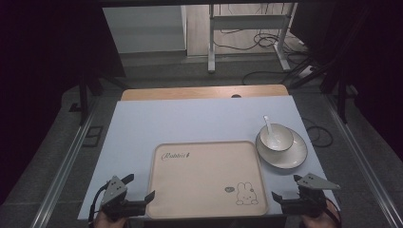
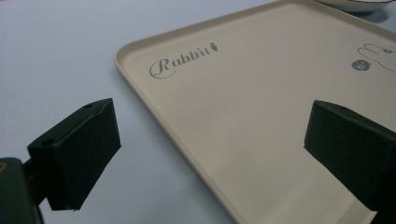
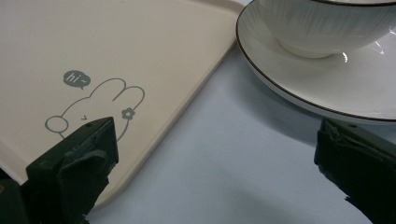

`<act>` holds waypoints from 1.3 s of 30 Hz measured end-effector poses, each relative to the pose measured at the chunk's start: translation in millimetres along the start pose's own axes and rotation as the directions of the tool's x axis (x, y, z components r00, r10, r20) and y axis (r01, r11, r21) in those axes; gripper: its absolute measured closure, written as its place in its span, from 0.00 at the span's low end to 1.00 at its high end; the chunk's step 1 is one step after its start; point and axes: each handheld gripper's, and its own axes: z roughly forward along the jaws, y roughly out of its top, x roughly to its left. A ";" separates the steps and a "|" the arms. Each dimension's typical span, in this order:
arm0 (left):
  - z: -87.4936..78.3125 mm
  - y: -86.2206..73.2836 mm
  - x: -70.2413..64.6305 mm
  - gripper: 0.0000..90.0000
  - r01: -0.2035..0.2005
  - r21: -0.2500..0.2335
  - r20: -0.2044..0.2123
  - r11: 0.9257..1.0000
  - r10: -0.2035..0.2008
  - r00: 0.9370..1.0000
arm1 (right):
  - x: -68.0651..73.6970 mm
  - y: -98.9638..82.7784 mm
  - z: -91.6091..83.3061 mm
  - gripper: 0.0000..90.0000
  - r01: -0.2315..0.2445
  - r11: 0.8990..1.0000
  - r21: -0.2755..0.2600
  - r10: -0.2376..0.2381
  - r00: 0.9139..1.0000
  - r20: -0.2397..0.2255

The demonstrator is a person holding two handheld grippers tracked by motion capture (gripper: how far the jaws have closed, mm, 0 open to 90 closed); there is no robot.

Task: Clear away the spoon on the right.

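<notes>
A cream tray [image 1: 199, 175] printed with "Rabbit" and a bunny drawing lies near the front of the pale table [image 1: 190, 121]. Nothing lies on it. To its right a white plate [image 1: 297, 159] carries a white bowl [image 1: 278, 140] with a white spoon [image 1: 267, 124] in it. My left gripper [image 1: 139, 187] is open at the tray's front left corner. In the left gripper view its jaws [image 2: 212, 126] straddle the edge of the tray [image 2: 261, 93]. My right gripper [image 1: 287, 187] is open at the front right corner, its jaws [image 3: 217, 149] spanning the tray [image 3: 116, 42] and the plate [image 3: 345, 88].
A wooden strip [image 1: 204, 92] runs behind the pale table top. Beyond it stand a white desk frame [image 1: 247, 33] and cables on the floor [image 1: 266, 42]. Metal rails [image 1: 66, 161] flank the table on both sides.
</notes>
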 end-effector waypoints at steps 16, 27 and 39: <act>0.3 0.1 -0.4 0.04 -0.005 0.003 -0.003 1.000 0.005 1.000 | -3.6 10.0 -5.0 0.00 0.027 0.999 -0.037 -0.026 0.999 0.027; 0.6 0.1 -0.1 0.04 0.000 0.003 -0.004 1.000 0.000 1.000 | -10.7 23.9 -0.7 0.00 0.027 0.998 -0.049 -0.026 0.999 0.023; 1.0 0.1 -1.2 0.04 -0.007 0.008 -0.013 1.000 0.007 1.000 | -19.6 41.0 5.3 0.00 0.011 0.999 -0.032 -0.011 1.000 0.002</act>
